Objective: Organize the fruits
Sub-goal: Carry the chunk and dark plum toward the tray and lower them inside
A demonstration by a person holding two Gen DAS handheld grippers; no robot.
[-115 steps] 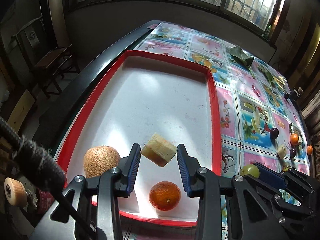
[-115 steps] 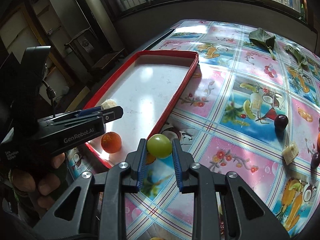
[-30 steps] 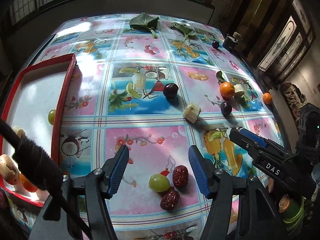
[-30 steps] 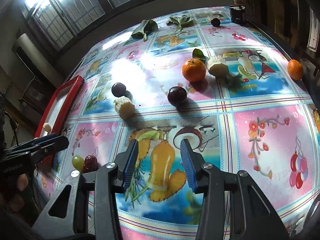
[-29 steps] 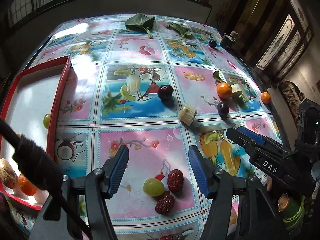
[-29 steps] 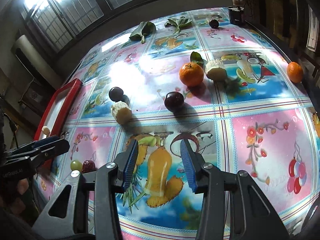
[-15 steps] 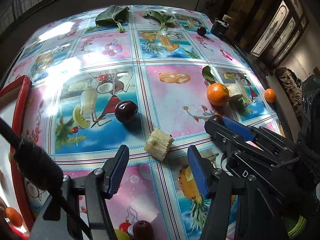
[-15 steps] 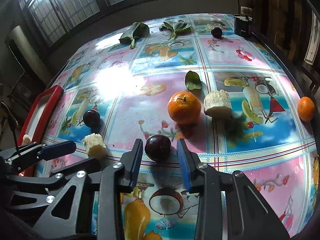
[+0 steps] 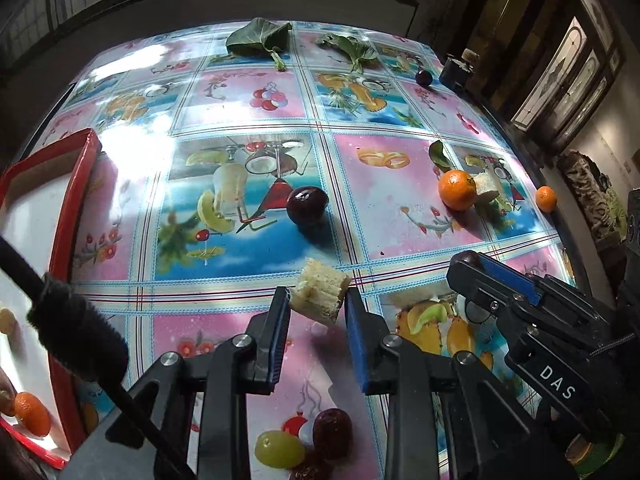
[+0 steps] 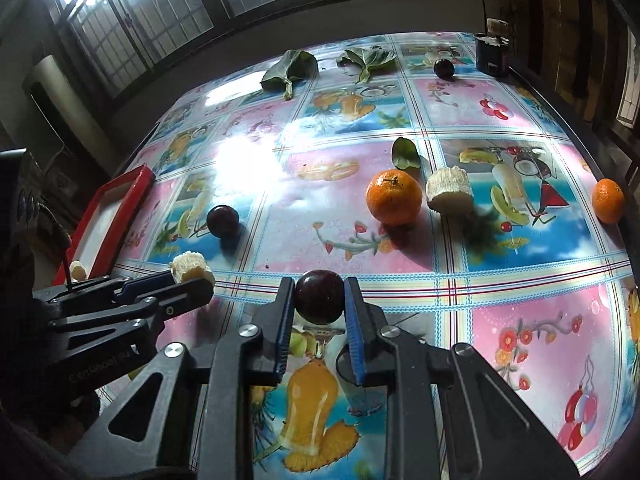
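Gripping one piece each, both grippers have loads in hand. The left gripper (image 9: 316,312) has just been closing its jaws, and the pale corn-like chunk (image 9: 319,296) now sits pinched between the blue pads, tilted and seemingly clear of the table (image 9: 376,216). The right gripper (image 10: 319,312) has likewise just clamped down, and its jaws are clenched on a dark plum (image 10: 319,296), which looks raised a little above the patterned cloth. Judging by how things lie, the sorting is only partly done. The red tray (image 9: 76,208) at the left edge already holds a small orange (image 9: 33,414) and at least one pale piece near its lower rim, though most of its inside is out of view. A good deal remains on the table: a second plum (image 9: 307,205) just beyond the held chunk, a large orange (image 9: 457,189) touching another pale chunk (image 9: 486,187), a small orange (image 9: 546,199) near the right edge, a further plum (image 9: 423,77) at the far end beside a dark box (image 9: 456,70), and a green grape (image 9: 279,448) with red dates (image 9: 333,432) close under the left gripper. Two leaves (image 9: 260,38) lie at the far side. The likely next step is carrying both held pieces across to the tray.
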